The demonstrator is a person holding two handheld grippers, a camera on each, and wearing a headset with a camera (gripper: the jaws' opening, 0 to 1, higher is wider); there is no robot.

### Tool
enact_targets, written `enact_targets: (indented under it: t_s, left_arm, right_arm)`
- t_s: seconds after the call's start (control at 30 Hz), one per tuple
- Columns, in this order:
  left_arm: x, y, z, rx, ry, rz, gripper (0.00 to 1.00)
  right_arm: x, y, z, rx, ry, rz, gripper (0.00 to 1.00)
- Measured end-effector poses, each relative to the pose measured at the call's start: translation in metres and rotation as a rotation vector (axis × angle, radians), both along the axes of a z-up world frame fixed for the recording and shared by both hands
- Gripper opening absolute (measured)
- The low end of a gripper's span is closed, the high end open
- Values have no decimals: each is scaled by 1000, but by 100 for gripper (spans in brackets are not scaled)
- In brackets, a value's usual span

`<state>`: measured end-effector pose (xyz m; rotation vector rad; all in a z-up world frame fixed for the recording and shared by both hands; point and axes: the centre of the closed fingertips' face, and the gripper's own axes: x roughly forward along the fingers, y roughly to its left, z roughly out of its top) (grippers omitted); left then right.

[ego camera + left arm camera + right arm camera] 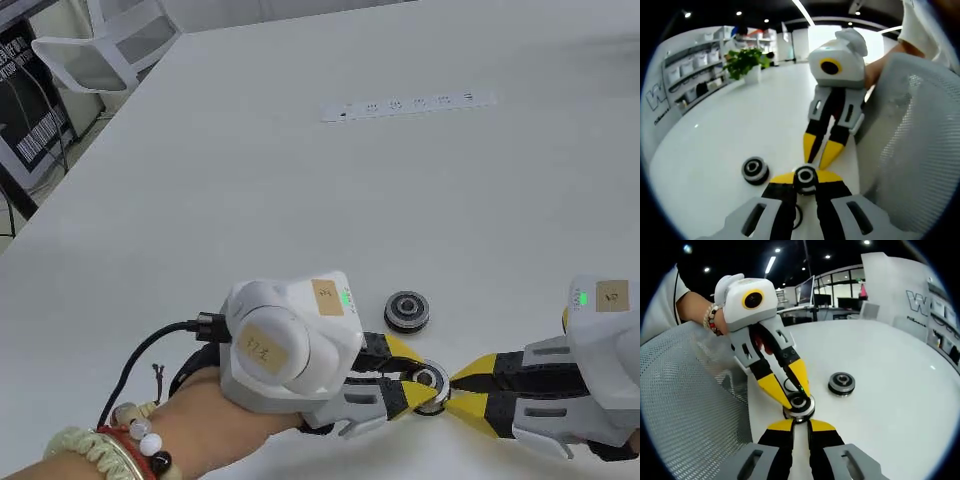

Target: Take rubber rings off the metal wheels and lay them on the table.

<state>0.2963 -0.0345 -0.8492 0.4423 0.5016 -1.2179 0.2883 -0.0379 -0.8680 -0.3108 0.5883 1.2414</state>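
A small metal wheel [430, 378] with a black rubber ring is held just above the white table [300, 200] near its front edge. My left gripper [424, 386] is shut on this wheel [806, 177] from the left. My right gripper [449, 393] comes in from the right, its yellow tips [826, 152] pinched together on the ring at the wheel's rim [799, 406]. A second wheel [407, 310] with its rubber ring on lies flat on the table just behind [755, 170] [841, 383]. What looks like a thin loose black ring [797, 216] lies under my left jaws.
A white power strip [408, 104] lies far back on the table. A white chair [105, 50] stands at the back left corner. A grey mesh chair back [690, 400] [910, 150] is close behind the table's front edge. A hand with bead bracelets [120, 440] holds the left gripper.
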Motion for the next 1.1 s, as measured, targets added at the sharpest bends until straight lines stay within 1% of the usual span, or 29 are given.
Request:
enact_targets:
  t_s: [0.1, 0.2, 0.3, 0.4, 0.43, 0.5, 0.53, 0.57, 0.6, 0.67, 0.7, 0.83, 0.87, 0.93, 1.0, 1.07, 1.1]
  left_arm:
    - [0, 0, 0, -8, 9, 6, 14]
    - [0, 0, 0, -12, 12, 10, 14]
    - [1, 1, 0, -28, 26, 23, 14]
    - [1, 1, 1, -32, 25, 22, 14]
    - [1, 1, 1, -33, 24, 22, 14]
    - [1, 1, 1, -37, 26, 25, 14]
    - [1, 1, 1, -37, 26, 25, 14]
    - [1, 1, 1, -37, 26, 24, 14]
    - [1, 1, 1, -38, 26, 24, 14]
    - [1, 1, 1, -39, 26, 25, 14]
    - [1, 1, 1, -40, 27, 25, 14]
    - [2, 1, 1, -39, 26, 24, 14]
    - [2, 1, 1, -40, 26, 24, 14]
    - [2, 1, 1, -41, 25, 24, 14]
    - [2, 1, 1, -41, 24, 23, 14]
    - [2, 1, 1, -43, 26, 22, 14]
    - [2, 1, 1, -43, 26, 22, 14]
  right_arm:
    - [2, 0, 1, -4, -16, 1, 2]
    - [1, 0, 0, -6, -13, 4, 2]
    - [2, 0, 0, 6, 6, -3, 2]
    - [2, -1, 0, 27, 27, -1, 2]
    - [2, -1, 1, 30, 45, -8, 2]
    - [3, -1, 1, 23, 56, -17, 1]
    - [4, -1, 1, 23, 70, -25, 1]
    - [5, -1, 0, 25, 99, -48, 0]
    - [4, -2, 0, 27, 103, -39, 0]
    - [5, -1, 0, 38, 133, -61, 0]
    - [5, -2, 0, 50, 178, -95, 0]
    - [6, -2, 0, 88, 283, -163, 0]
    - [7, -3, 0, 91, 296, -169, 0]
    - [9, -4, 0, 92, 307, -172, 0]
    - [8, -5, 1, 108, 337, -181, 0]
    - [8, -7, 3, 133, 383, -199, 0]
    - [8, -7, 4, 141, 391, -203, 0]
